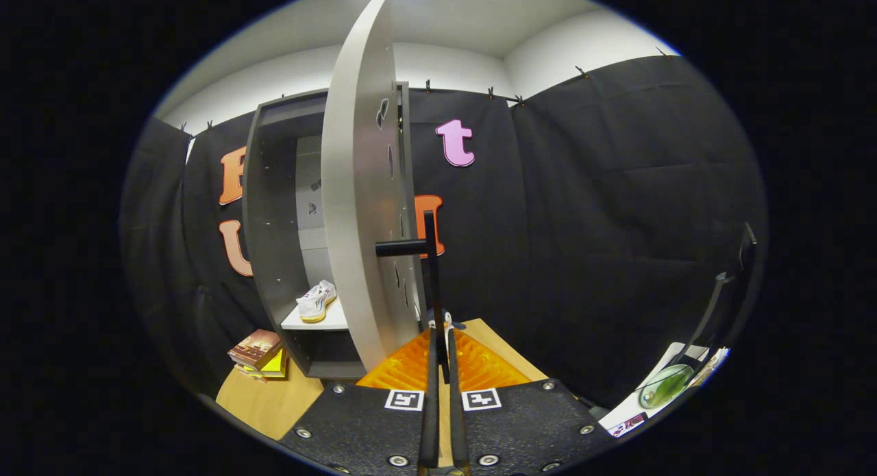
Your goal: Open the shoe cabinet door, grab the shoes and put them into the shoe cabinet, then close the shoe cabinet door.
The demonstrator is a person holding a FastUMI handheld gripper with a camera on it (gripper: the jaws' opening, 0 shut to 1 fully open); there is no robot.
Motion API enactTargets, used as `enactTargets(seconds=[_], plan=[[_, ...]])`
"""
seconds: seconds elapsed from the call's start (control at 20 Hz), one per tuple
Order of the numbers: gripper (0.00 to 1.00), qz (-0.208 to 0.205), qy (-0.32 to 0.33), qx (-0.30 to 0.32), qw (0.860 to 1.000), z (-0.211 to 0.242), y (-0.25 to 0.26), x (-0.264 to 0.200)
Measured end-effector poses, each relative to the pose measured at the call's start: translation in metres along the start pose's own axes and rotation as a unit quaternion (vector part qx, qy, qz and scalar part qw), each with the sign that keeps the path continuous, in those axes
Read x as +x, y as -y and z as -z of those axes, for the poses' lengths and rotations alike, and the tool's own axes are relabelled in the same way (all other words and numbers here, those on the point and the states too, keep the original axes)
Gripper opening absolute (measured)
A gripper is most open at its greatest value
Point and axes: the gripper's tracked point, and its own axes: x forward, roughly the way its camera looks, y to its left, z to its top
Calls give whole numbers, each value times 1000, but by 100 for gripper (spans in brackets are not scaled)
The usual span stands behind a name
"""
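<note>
The tongs [442, 339], clamped on the thin black bar handle [430, 270] of the tall grey cabinet door [356, 188], grip something stiff and probably light-swinging, best held mid-bar.

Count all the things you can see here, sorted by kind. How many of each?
Cabinets: 1, the shoe cabinet, with its door open
Door handles: 1, the black handle, pinched between the closed fingers of the gripper
Shoes: 1, the white shoe on the shelf
Books: 2, a small stack on the floor beside the cabinet
Total: 5
</note>
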Motion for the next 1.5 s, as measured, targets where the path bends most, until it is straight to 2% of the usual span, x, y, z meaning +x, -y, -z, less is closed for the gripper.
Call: enactTargets(seconds=[0.15, 0.4, 0.55, 0.7, 0.8, 0.95, 1.25, 1.35, 1.5], plan=[[7, 46, 3, -32, 998, 2, 34, -9], [8, 60, 14, -50, 997, -14, 31, -36], [9, 46, 32, -56, 997, -26, 12, -54], [16, -13, 31, -59, 998, -20, -43, -66], [27, -49, 12, -76, 996, 3, -73, -66], [50, -90, -53, -83, 991, 52, -114, -63], [76, -166, -133, -72, 974, 142, -192, -41], [82, -185, -159, -59, 968, 183, -213, -29], [86, -200, -221, -35, 954, 260, -240, -16]])
